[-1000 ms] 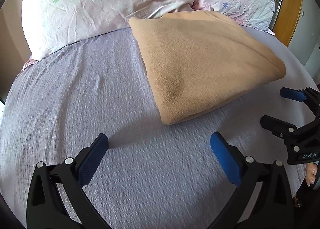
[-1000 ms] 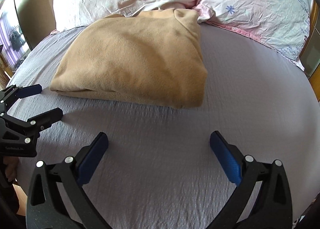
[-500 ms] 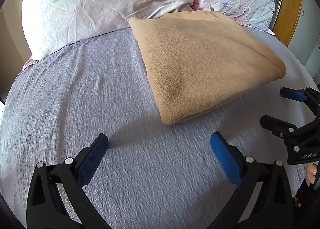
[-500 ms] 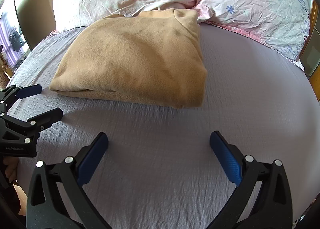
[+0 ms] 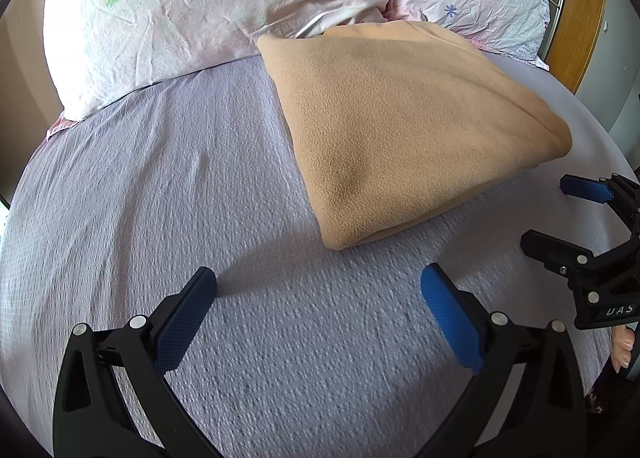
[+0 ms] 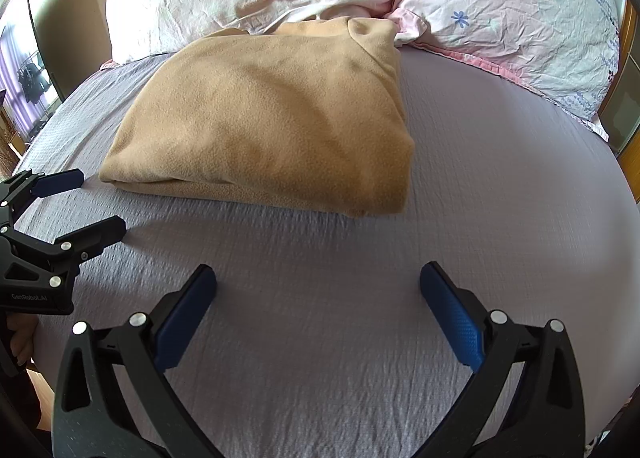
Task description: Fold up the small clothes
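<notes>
Fleece (image 5: 404,130), tan and nubbly, is lying folded into a thick rounded slab on the sheet (image 5: 160,186), its far edge tucking against the pillows (image 5: 208,6); from the right wrist view the fleece (image 6: 272,114) is showing stacked layers along its near fold. The sheet is looking pale lilac with a fine woven, pebbled grain, and the pillows are wearing crinkled pinkish cotton printed with small flowers and a bare tree. I am holding my left gripper (image 5: 318,310) spread wide over bare sheet, well short of the fleece, with nothing between its blue, dimpled pads (image 5: 182,322). My right gripper (image 6: 318,308) is gaping just as wide, gripping nothing and hovering above the sheet near the fleece's front edge. Each one is showing up in the other's view, parted and empty: the right gripper (image 5: 560,218) is carrying lettering reading "DAS", cut off at the edge, and the left gripper (image 6: 92,206) is reading "GenRobot.AI".
</notes>
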